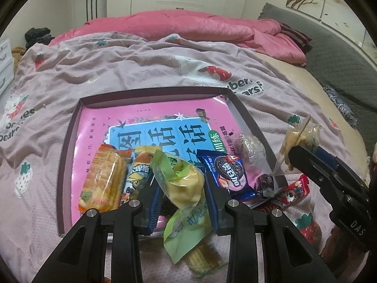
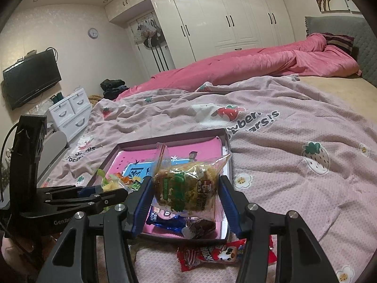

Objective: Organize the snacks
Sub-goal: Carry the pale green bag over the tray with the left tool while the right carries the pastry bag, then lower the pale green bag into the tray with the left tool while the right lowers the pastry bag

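Bedspread, lower frame: left gripper (image 1: 181, 186) clamps a green-wrapped cake (image 1: 182, 184) over the tray (image 1: 70, 127); right gripper (image 2: 186, 188) clamps a clear-wrapped pastry (image 2: 186, 185) above the tray's right side.

My left fingers pinch a green-wrapped yellow cake (image 1: 182, 184) over the tray (image 1: 70, 127). My right ones clamp a clear-bagged pastry (image 2: 186, 186) above its right side. In the tray lie an orange cracker pack (image 1: 103, 179), a blue cookie pack (image 1: 226, 174) and two clear-wrapped brown cakes (image 1: 249, 148). A red packet (image 2: 223, 253) lies outside it on the sheet.
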